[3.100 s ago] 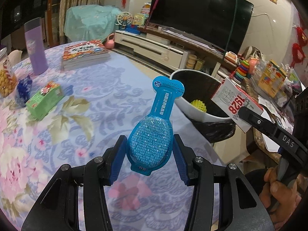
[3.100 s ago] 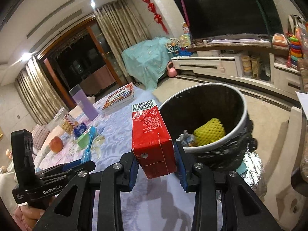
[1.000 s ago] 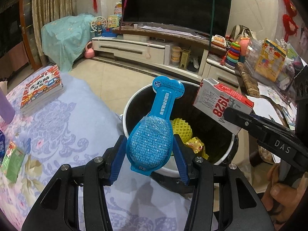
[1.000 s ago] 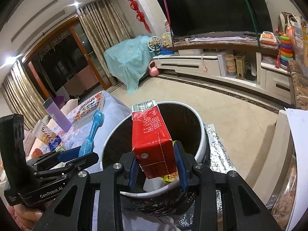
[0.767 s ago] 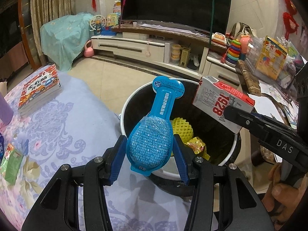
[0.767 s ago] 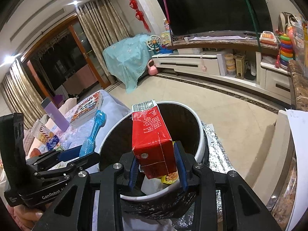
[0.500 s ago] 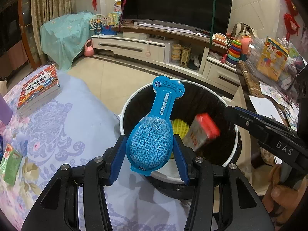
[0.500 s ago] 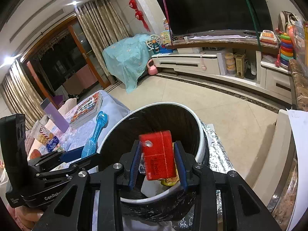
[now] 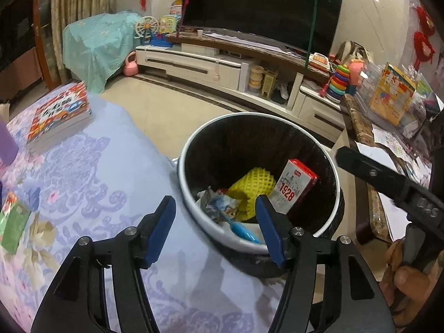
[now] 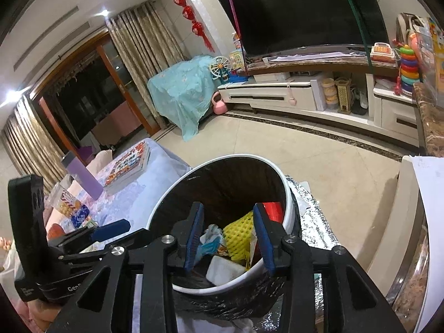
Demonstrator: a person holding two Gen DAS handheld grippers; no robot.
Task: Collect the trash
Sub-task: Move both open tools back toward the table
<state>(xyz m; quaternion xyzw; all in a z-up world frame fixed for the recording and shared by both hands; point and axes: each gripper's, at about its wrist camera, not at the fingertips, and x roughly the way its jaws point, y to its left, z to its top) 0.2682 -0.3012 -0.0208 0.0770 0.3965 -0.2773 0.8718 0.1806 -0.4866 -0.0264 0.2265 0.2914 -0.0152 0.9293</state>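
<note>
Both claws hang over the bin, jaws opening with nothing between them. Past the left gripper the red carton leans inside, the blue packet by its right pad; the right gripper view shows only the carton's red edge

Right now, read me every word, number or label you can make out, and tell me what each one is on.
"1928": on the red and white carton standing in the trash bin.
"Gen", cut off: on the left gripper body, seen from the right wrist.
Too blurred: embossed letters on the right gripper arm, the book cover, the green packet, the snack jar.
</note>
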